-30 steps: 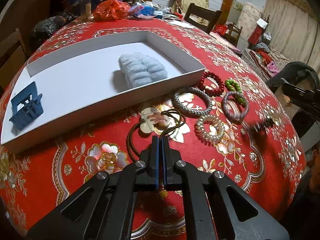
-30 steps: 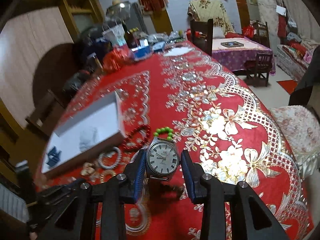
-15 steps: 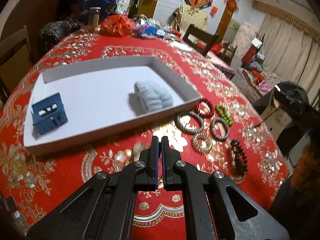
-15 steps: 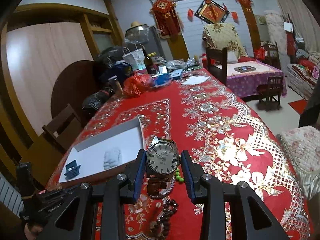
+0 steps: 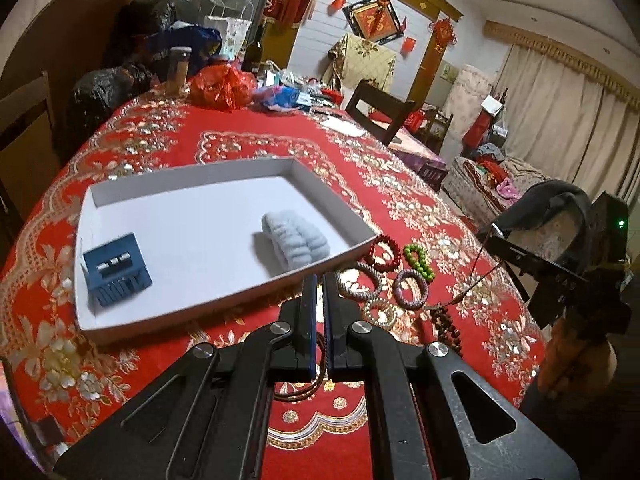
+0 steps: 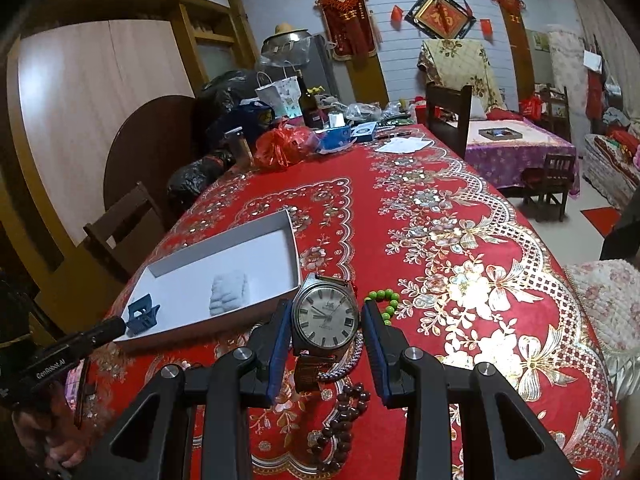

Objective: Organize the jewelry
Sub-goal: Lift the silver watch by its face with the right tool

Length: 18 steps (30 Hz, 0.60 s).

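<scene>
My right gripper point(image 6: 326, 316) is shut on a silver wristwatch point(image 6: 325, 317), held above the table near the white tray's point(image 6: 298, 256) front corner. My left gripper point(image 5: 320, 280) is shut on a thin dark cord loop point(image 5: 298, 390) that hangs below the fingers, just in front of the tray point(image 5: 224, 304). In the tray lie a blue hair claw point(image 5: 116, 272) and a light blue scrunchie point(image 5: 294, 242). On the cloth right of the tray lie a red bead bracelet point(image 5: 386, 252), a green bead bracelet point(image 5: 416, 258), woven bangles point(image 5: 358, 280) and a dark bead string point(image 5: 446, 326).
The red patterned tablecloth point(image 6: 440, 220) covers a long table. Bags, bottles and a red plastic bag point(image 5: 222, 86) crowd the far end. Wooden chairs point(image 6: 120, 228) stand at the left side and far end. The right gripper's body point(image 5: 560, 264) shows at the right table edge.
Both grippers have risen and drawn back from the table. The left gripper lifted the dark cord off the cloth. The watch stays gripped in the right gripper.
</scene>
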{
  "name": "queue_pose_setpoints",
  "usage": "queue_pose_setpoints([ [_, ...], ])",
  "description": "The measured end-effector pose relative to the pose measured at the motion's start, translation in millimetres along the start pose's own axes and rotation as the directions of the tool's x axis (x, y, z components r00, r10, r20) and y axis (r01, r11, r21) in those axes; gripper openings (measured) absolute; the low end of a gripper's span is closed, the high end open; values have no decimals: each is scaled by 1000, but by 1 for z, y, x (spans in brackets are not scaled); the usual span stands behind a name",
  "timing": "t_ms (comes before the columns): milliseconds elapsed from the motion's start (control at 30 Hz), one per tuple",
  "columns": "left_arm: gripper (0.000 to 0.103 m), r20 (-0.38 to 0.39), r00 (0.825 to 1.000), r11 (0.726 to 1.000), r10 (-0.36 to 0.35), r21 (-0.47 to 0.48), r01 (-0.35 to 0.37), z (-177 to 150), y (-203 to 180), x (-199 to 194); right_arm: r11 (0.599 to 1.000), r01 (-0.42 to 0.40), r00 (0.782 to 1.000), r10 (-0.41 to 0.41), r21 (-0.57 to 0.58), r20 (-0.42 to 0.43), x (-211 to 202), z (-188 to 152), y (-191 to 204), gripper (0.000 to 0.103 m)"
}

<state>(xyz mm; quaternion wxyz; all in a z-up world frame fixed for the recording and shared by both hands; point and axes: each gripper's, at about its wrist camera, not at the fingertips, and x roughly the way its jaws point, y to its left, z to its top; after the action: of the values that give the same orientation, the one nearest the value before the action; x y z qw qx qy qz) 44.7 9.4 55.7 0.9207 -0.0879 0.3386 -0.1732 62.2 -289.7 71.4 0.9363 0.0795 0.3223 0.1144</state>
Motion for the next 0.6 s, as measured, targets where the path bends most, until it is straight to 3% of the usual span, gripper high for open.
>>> queue_pose_setpoints([
  [233, 1, 33, 997, 995, 72, 73, -74, 2, -16, -15, 999, -51, 999, 51, 2, 12, -6, 2, 6, 34],
  [600, 1, 83, 994, 989, 73, 120, -83, -12, -33, -29, 995, -101, 995, 101, 9, -22, -11, -9, 9, 34],
])
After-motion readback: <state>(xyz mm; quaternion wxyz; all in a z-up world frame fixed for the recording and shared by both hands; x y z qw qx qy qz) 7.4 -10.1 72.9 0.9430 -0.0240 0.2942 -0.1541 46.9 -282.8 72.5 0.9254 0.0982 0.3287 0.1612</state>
